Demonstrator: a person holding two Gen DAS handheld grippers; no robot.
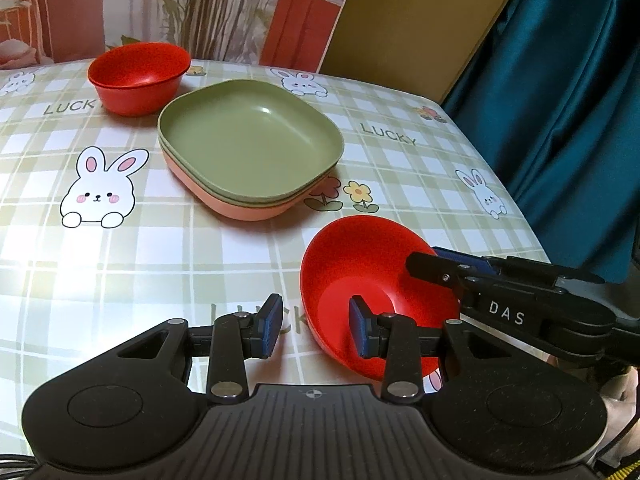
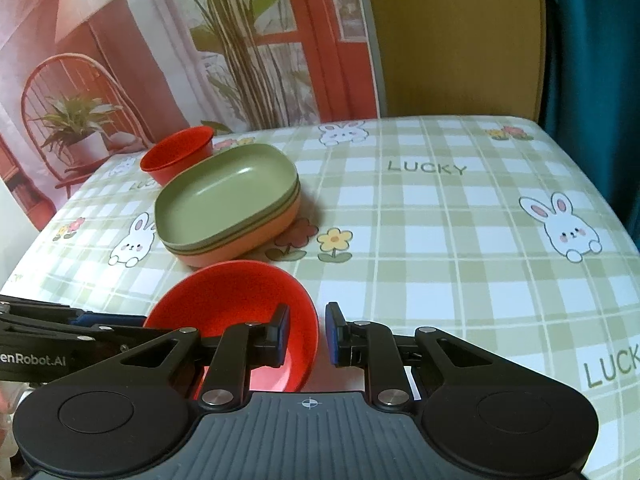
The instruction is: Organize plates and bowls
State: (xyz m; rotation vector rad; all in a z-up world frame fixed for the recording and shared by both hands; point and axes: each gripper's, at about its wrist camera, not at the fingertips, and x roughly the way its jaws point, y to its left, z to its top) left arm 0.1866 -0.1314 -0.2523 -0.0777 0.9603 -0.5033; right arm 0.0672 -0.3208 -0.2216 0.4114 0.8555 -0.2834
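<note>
A near red bowl (image 1: 360, 276) (image 2: 236, 304) sits tilted at the table's front. My left gripper (image 1: 314, 326) is open, straddling its left rim: one finger inside, one outside. My right gripper (image 2: 307, 334) is open with its jaws either side of the bowl's right rim; it also shows in the left wrist view (image 1: 436, 260). A second red bowl (image 1: 138, 76) (image 2: 178, 152) stands at the back left. A stack of plates (image 1: 248, 144) (image 2: 228, 200), green ones on an orange one, lies mid-table.
The table (image 1: 120, 260) (image 2: 440, 240) has a checked rabbit-print cloth. A printed backdrop (image 2: 160, 40) hangs behind. A teal curtain (image 1: 560, 100) hangs past the right edge.
</note>
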